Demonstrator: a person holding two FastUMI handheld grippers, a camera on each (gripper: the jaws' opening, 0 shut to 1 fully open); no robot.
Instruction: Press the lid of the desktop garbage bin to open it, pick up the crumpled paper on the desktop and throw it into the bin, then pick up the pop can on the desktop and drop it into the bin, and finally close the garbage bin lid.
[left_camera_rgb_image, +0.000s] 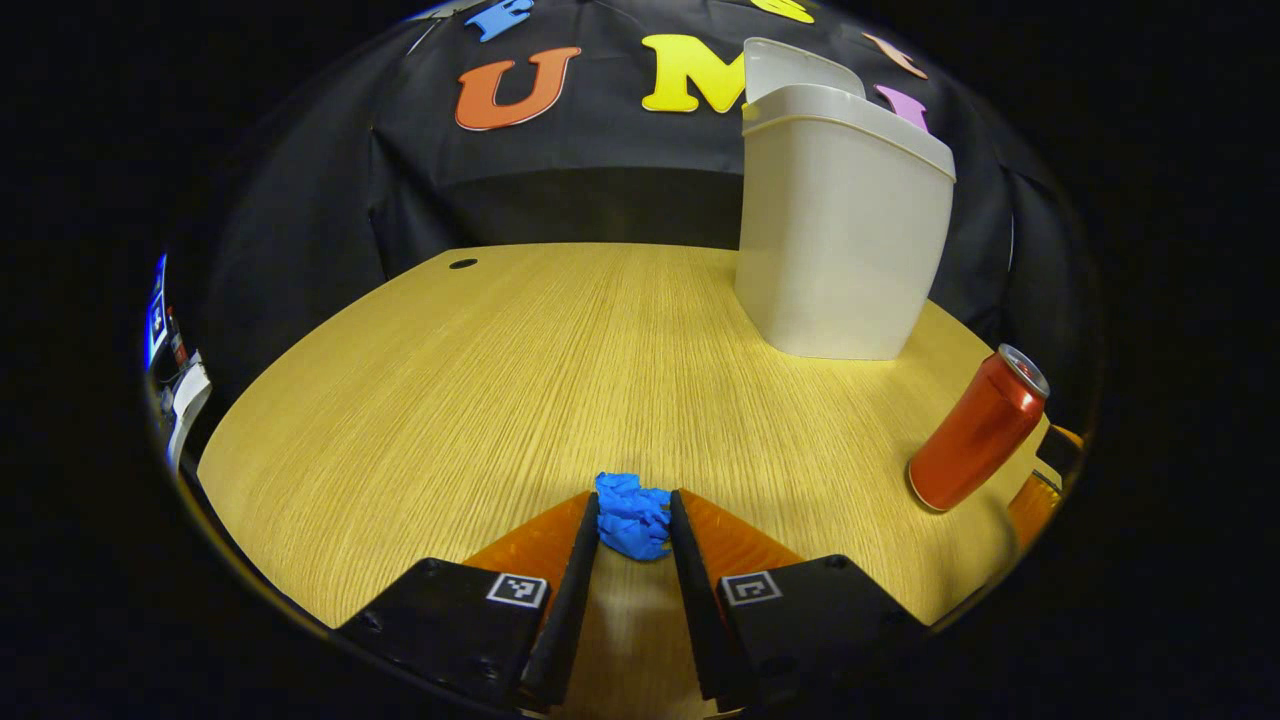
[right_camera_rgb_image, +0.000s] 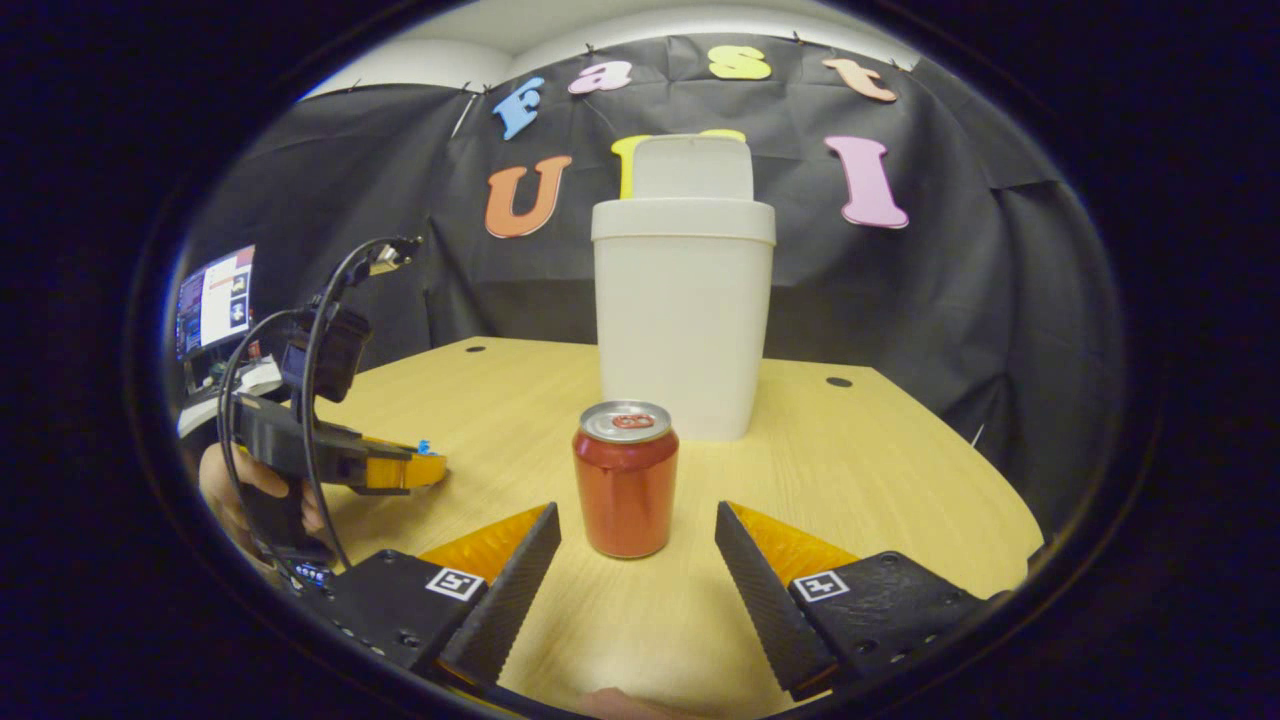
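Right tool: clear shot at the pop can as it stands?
Likely yes. The pop can stands upright just ahead of the open right tool, centred between its fingers, with bare wooden table between and the bin behind it.

Both views low over the desk (left_camera_rgb_image: 420, 400), facing bin (right_camera_rgb_image: 683, 320) and can (right_camera_rgb_image: 626, 480)

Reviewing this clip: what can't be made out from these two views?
- Inside of the bin: hidden by its own walls in both views.
- Underside of the crumpled paper: in the left gripper view the left claw fingers cover its sides.
- The paper in the right gripper view: a tiny speck behind that claw.
- Monitor contents: too small.
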